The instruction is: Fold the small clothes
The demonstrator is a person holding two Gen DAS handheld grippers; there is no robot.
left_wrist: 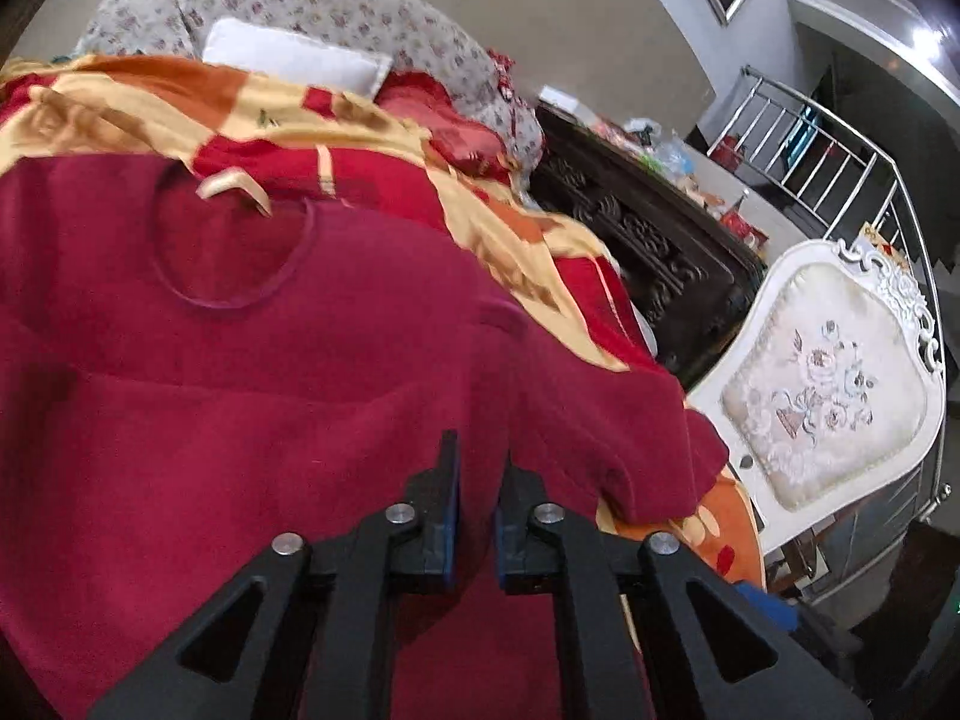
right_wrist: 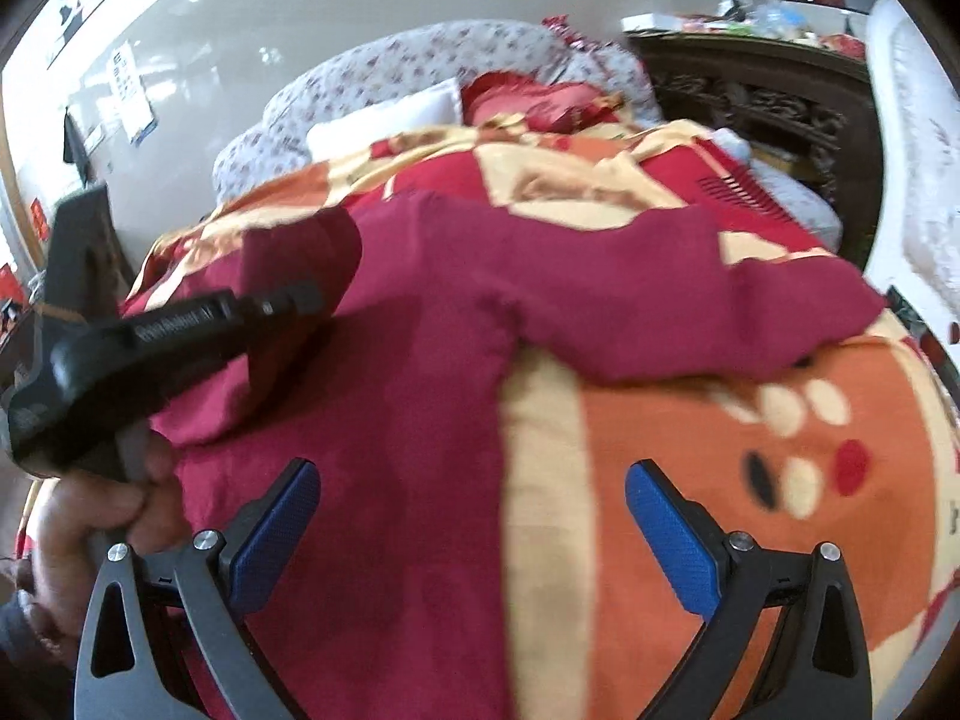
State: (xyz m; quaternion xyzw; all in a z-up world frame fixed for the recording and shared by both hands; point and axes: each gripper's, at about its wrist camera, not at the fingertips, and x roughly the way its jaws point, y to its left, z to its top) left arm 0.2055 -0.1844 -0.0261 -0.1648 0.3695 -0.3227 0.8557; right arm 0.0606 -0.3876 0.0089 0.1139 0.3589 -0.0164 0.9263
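A dark red small shirt (left_wrist: 270, 372) lies spread on a red, orange and cream blanket (left_wrist: 336, 120), neck opening away from me. My left gripper (left_wrist: 477, 468) sits over the shirt's right part near its short sleeve (left_wrist: 648, 438), jaws nearly closed with a narrow gap; I cannot tell whether cloth is pinched. In the right wrist view the shirt (right_wrist: 420, 324) fills the left and middle, one sleeve (right_wrist: 690, 300) stretched to the right. My right gripper (right_wrist: 471, 480) is open and empty above the shirt's side edge. The left gripper body (right_wrist: 150, 348) and the hand holding it show at left.
The blanket (right_wrist: 690, 450) covers the bed. A floral quilt (left_wrist: 312, 0), white pillow (left_wrist: 294, 54) and red cushion (left_wrist: 462, 126) lie at the far end. A dark carved headboard (left_wrist: 636, 240), white upholstered chair (left_wrist: 822, 384) and metal railing (left_wrist: 840, 162) stand to the right.
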